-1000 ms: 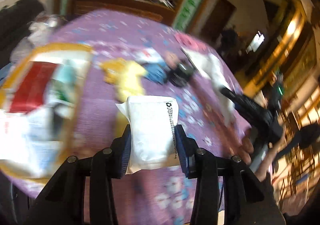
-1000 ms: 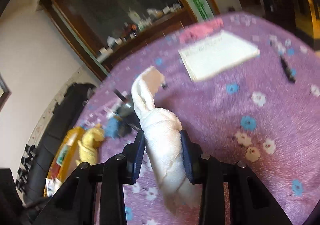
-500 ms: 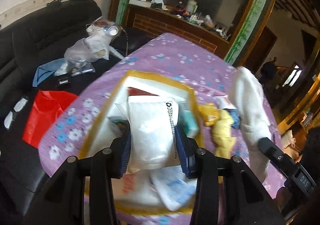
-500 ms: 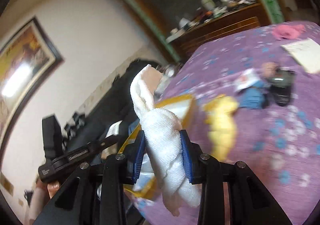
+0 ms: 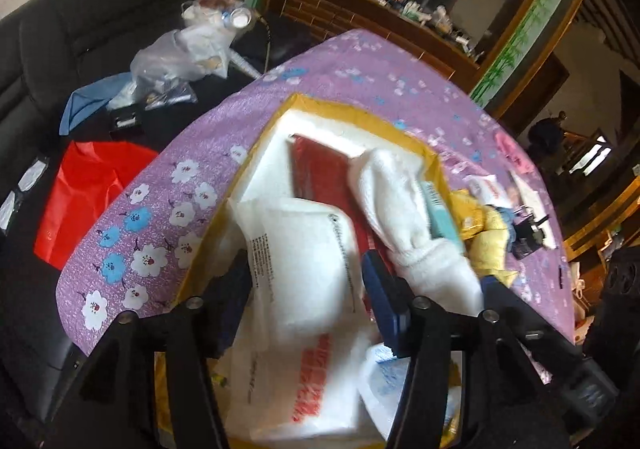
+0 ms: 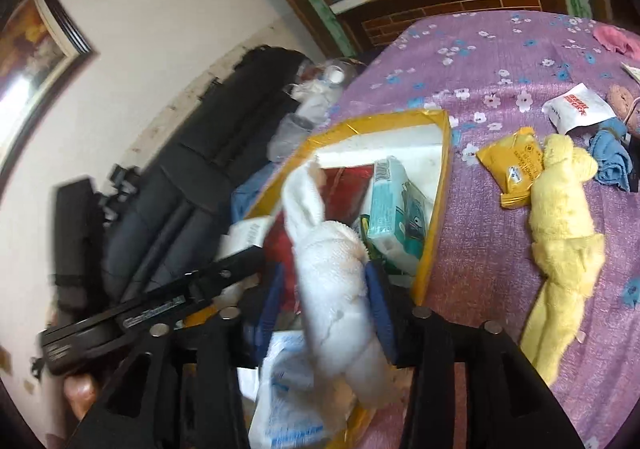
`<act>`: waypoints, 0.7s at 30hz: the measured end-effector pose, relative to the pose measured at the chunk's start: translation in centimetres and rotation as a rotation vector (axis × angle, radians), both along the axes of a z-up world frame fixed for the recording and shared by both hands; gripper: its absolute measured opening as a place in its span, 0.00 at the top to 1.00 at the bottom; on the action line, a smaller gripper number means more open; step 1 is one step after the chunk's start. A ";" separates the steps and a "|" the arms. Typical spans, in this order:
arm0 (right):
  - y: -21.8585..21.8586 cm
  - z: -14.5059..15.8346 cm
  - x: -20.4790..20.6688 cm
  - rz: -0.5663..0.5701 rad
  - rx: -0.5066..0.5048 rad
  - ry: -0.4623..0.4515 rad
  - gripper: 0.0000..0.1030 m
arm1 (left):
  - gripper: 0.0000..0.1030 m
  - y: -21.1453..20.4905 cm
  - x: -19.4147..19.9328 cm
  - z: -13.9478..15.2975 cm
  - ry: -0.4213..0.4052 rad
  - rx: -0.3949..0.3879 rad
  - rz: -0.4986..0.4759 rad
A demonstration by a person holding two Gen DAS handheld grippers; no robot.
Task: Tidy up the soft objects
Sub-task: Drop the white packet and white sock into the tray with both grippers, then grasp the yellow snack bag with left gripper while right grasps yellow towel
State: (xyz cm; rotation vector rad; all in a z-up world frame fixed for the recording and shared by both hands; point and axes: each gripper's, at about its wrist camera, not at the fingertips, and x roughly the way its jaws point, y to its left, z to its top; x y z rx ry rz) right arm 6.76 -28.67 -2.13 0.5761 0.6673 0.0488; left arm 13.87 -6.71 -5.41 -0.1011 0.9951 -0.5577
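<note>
Both pairs of fingers are just being opened over the yellow-rimmed box [image 6: 438,185]. The left gripper [image 5: 304,289] is standing apart round the white packet [image 5: 304,261], the right gripper [image 6: 326,309] apart round the white towel roll [image 6: 340,289]; both items are sitting btwn the fingers, above the box contents. Fingers should be opened fully, then lifted straight out w/o snagging.

Being counted beyond the right fingers, on the purple bench [image 6: 500,61]: 1 yellow towel [image 6: 560,241], 1 yellow packet [image 6: 512,169], 1 blue cloth [image 6: 612,161].
</note>
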 end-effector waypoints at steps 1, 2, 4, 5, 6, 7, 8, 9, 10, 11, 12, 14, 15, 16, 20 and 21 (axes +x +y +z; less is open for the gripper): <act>-0.7 0.3 -0.6 -0.004 0.003 -0.023 0.46 | 0.43 0.0 -0.4 0.5 -0.016 0.004 0.009; -1.3 0.9 -1.7 -0.013 0.001 -0.050 0.43 | 0.38 0.1 -1.0 1.2 -0.040 0.006 0.018; -2.8 1.9 -3.8 -0.045 -0.016 -0.086 0.35 | 0.30 -0.2 -2.4 2.7 -0.111 0.011 0.031; -3.5 2.2 -4.5 -0.059 -0.030 -0.087 0.33 | 0.28 -0.5 -3.3 3.6 -0.151 0.022 0.028; -4.7 2.4 -5.3 -0.092 -0.048 -0.078 0.31 | 0.28 -0.9 -3.8 4.0 -0.175 0.030 0.021; -5.6 2.2 -5.9 -0.116 -0.053 -0.078 0.31 | 0.28 -1.2 -4.2 4.5 -0.189 0.034 0.011; -6.7 2.1 -6.5 -0.145 -0.057 -0.073 0.31 | 0.28 -1.7 -4.6 4.8 -0.196 0.032 -0.005; -7.8 1.8 -6.6 -0.167 -0.053 -0.051 0.31 | 0.28 -2.4 -5.0 5.0 -0.191 0.027 -0.034; -8.8 1.4 -6.4 -0.175 -0.041 -0.018 0.32 | 0.28 -3.0 -5.2 5.2 -0.186 0.027 -0.055; -9.6 0.8 -6.1 -0.171 -0.032 0.013 0.32 | 0.28 -3.7 -5.5 5.2 -0.181 0.032 -0.075; -10.1 0.2 -5.5 -0.167 -0.037 0.052 0.33 | 0.28 -4.6 -5.7 5.2 -0.179 0.041 -0.092; -10.6 -0.9 -4.5 -0.189 -0.054 0.112 0.35 | 0.28 -5.9 -6.2 5.2 -0.178 0.049 -0.116; -10.3 -1.7 -3.7 -0.167 -0.037 0.129 0.38 | 0.28 -6.5 -6.3 5.2 -0.174 0.050 -0.130; -10.8 -2.0 -2.9 -0.151 -0.021 0.137 0.42 | 0.28 -7.3 -6.5 5.2 -0.168 0.051 -0.143; -9.2 -3.2 -1.5 -0.151 -0.057 0.171 0.51 | 0.28 -9.9 -6.5 4.8 -0.133 0.071 -0.173; -9.0 -3.1 -1.4 -0.165 -0.091 0.185 0.61 | 0.28 -10.6 -6.4 4.6 -0.118 0.076 -0.186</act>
